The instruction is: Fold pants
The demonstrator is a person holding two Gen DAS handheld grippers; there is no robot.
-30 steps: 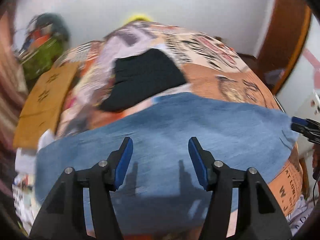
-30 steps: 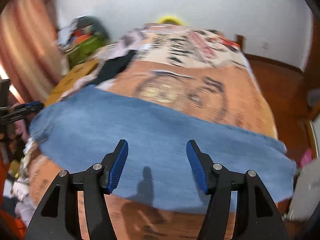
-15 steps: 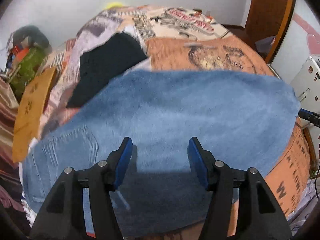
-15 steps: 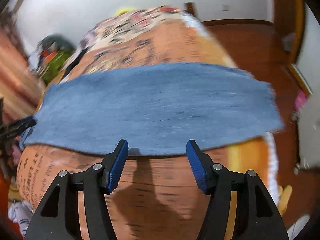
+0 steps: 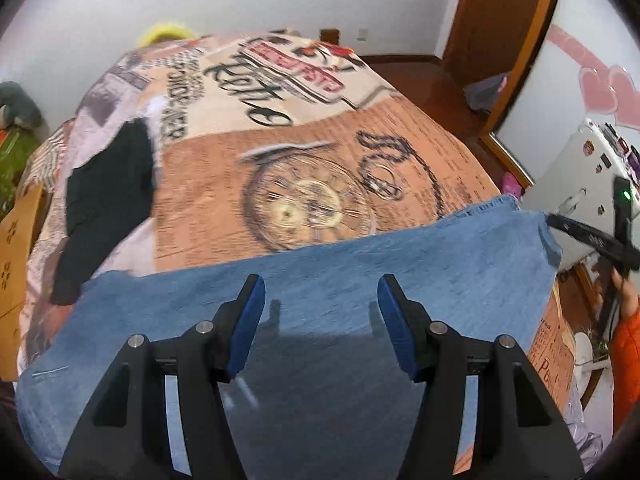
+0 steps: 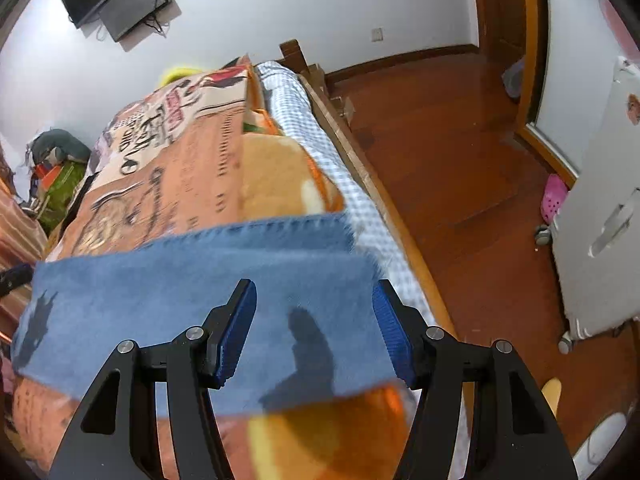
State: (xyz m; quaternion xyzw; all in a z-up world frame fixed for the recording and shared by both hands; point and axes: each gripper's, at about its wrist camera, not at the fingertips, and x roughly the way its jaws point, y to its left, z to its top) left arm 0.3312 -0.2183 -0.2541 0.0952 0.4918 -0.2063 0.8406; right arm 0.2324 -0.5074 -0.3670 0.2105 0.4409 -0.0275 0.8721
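Blue denim pants [image 5: 340,280] lie flat across the near part of a bed, folded lengthwise into one long band. My left gripper [image 5: 320,304] is open and empty, hovering over the middle of the band. My right gripper [image 6: 314,312] is open and empty above the leg-hem end [image 6: 280,240], which reaches the bed's right edge. The right gripper also shows at the far right of the left wrist view [image 5: 592,236]. The waist end lies toward the lower left in the left wrist view and is partly hidden by my fingers.
The bed wears an orange printed blanket [image 5: 304,160] with a clock design. A black garment [image 5: 108,192] lies at its left. A wooden bed rail [image 6: 360,160], wood floor [image 6: 460,152] and a white fridge [image 6: 600,216] are to the right. A cardboard box [image 5: 16,248] stands left.
Both grippers have swung right and tilted up. The left view now shows more of the blanket beyond the pants; the right view moved to the hem end at the bed's right edge.
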